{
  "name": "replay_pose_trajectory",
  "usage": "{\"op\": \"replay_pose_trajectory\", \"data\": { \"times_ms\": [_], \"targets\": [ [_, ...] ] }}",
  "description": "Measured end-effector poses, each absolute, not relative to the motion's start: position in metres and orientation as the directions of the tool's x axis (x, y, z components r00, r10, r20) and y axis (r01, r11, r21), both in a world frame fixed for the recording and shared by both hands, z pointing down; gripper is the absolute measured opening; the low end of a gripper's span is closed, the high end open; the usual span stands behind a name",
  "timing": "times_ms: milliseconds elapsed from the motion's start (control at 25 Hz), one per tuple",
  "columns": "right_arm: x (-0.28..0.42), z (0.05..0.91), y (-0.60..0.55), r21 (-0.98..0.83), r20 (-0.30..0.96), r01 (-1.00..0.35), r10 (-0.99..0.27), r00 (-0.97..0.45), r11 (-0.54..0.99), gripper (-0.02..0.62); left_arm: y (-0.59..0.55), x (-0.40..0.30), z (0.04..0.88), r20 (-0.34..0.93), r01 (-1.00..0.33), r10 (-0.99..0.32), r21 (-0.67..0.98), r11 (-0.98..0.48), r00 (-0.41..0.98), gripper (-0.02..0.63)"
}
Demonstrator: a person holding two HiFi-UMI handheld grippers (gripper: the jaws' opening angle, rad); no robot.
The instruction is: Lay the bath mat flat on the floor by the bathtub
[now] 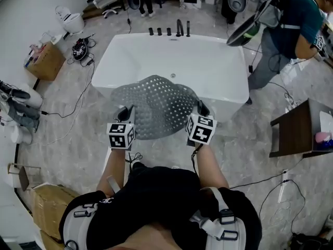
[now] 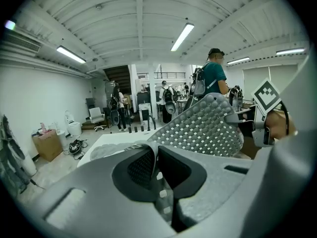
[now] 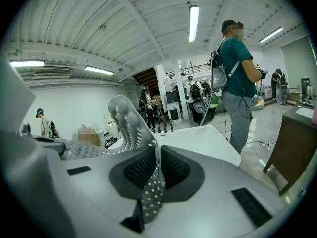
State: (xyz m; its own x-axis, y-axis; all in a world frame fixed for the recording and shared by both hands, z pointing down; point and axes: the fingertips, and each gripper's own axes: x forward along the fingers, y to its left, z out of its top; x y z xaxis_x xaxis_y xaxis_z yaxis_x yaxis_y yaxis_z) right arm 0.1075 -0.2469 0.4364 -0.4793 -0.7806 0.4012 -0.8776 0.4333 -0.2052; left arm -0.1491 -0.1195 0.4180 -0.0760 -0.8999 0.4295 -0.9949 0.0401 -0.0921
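The left gripper [image 2: 155, 155] has its jaws pressed together on a corner of the bath mat [image 2: 208, 128], the grey studded sheet running up between the dark pads and out past the tips. The right gripper [image 3: 158, 155] pinches the opposite near corner the same way, a strip of the perforated mat trapped between its pads. Between the two grippers the mat is stretched across and bows upward into a hump, off the floor [image 1: 73, 134], with its rounded far edge reaching ahead of the jaws over the near rim of the bathtub [image 1: 208, 61]. The white tub lies crosswise just beyond the grippers, and a row of dark faucet fittings [image 1: 169, 31] stands on its far rim. Farther out on the right gripper's side a person in a teal shirt [image 1: 291, 30] stands near the tub's corner, and a dark wooden table [image 1: 299, 132] sits well off to that side. Out past the left gripper are a cardboard box [image 1: 47, 61], cables on the marbled floor and a white toilet [image 1: 70, 20].
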Motion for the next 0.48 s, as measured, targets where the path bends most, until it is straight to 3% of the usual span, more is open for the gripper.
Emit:
{"op": "replay_pose_trajectory", "data": {
  "times_ms": [480],
  "targets": [
    [0.075, 0.431, -0.256, -0.205, 0.404, -0.943, -0.855, -0.327, 0.263, 0.023, -0.171, -0.203, 0.414, 0.421, -0.988, -0.902, -0.071, -0.136, 0.094, 0.018]
  ]
}}
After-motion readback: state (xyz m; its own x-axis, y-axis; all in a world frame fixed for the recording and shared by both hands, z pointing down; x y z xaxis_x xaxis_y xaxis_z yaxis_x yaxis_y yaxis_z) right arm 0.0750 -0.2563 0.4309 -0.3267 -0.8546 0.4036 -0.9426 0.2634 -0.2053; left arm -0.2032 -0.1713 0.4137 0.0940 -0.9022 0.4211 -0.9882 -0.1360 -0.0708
